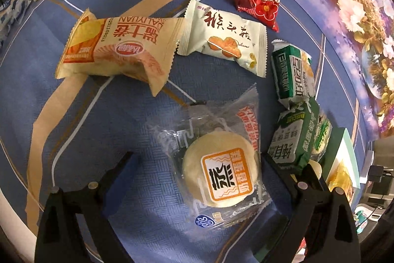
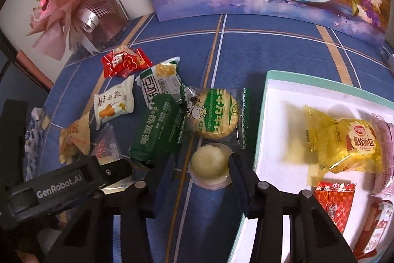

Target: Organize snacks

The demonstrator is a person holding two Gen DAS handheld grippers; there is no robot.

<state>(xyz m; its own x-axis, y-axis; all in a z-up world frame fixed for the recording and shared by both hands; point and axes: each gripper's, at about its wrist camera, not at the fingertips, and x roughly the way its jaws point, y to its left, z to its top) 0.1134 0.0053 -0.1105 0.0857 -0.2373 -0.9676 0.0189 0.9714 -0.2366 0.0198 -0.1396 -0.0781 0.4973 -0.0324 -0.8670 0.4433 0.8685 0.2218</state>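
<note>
Right claw (image 2: 200, 170) straddles my small jelly cup (image 2: 209, 163), jaws part-closed, one finger touching, just left of the white tray (image 2: 261, 130); left claw (image 1: 197, 162) spread over the steamed cake (image 1: 220, 174).

Left gripper (image 1: 197, 165): pointing steeply down at the tabletop, jaws spread wide, both black fingers (image 1: 115, 171) clear of contact. Right gripper (image 2: 200, 169): also angled downward, jaws standing part-way apart; the right-hand finger (image 2: 237, 171) touches the side of a small round jelly cup (image 2: 209, 160), the left-hand finger stands off it. No hand or sleeve visible in either view.
</note>
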